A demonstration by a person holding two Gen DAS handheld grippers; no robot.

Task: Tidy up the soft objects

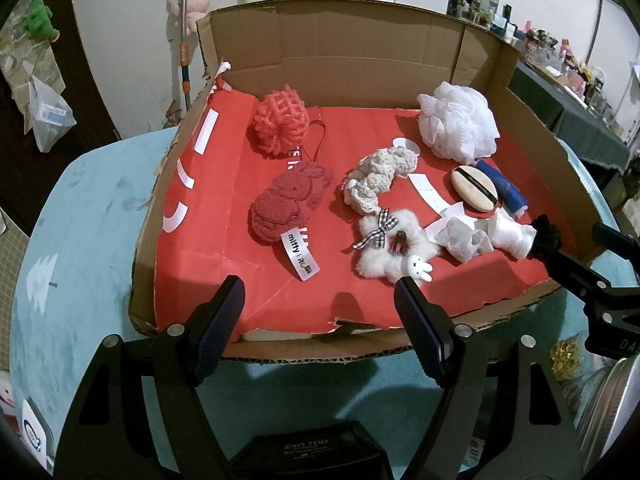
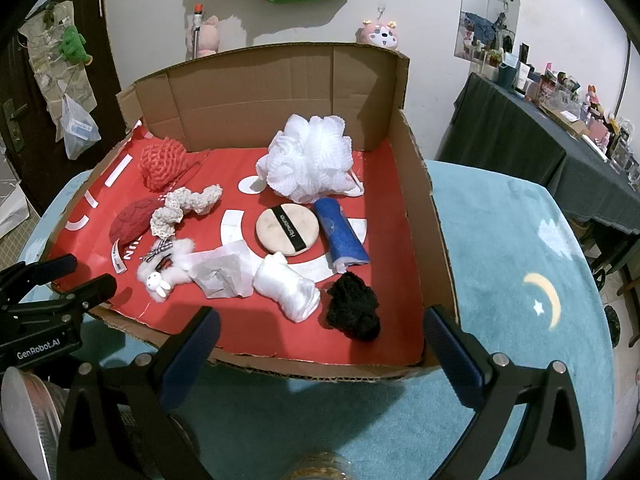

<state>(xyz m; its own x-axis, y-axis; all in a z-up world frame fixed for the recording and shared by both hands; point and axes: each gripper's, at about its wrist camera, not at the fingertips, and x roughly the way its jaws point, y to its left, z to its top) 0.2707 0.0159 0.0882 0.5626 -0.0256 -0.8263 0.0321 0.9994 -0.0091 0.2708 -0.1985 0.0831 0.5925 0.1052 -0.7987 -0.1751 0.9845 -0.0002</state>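
Note:
A cardboard box lined with red paper holds soft things. In it lie a coral mesh puff, a white bath puff, a red knitted piece, a cream scrunchie, a fluffy white scrunchie with a bunny, a round powder puff, a blue roll, a white satin scrunchie and a black scrunchie. My left gripper is open and empty at the box's front edge. My right gripper is open and empty at the front edge, near the black scrunchie.
The box sits on a round table with a teal cloth. A metal tin stands at the table's front between the grippers. A dark table with clutter stands at the right. A crumpled white tissue lies in the box.

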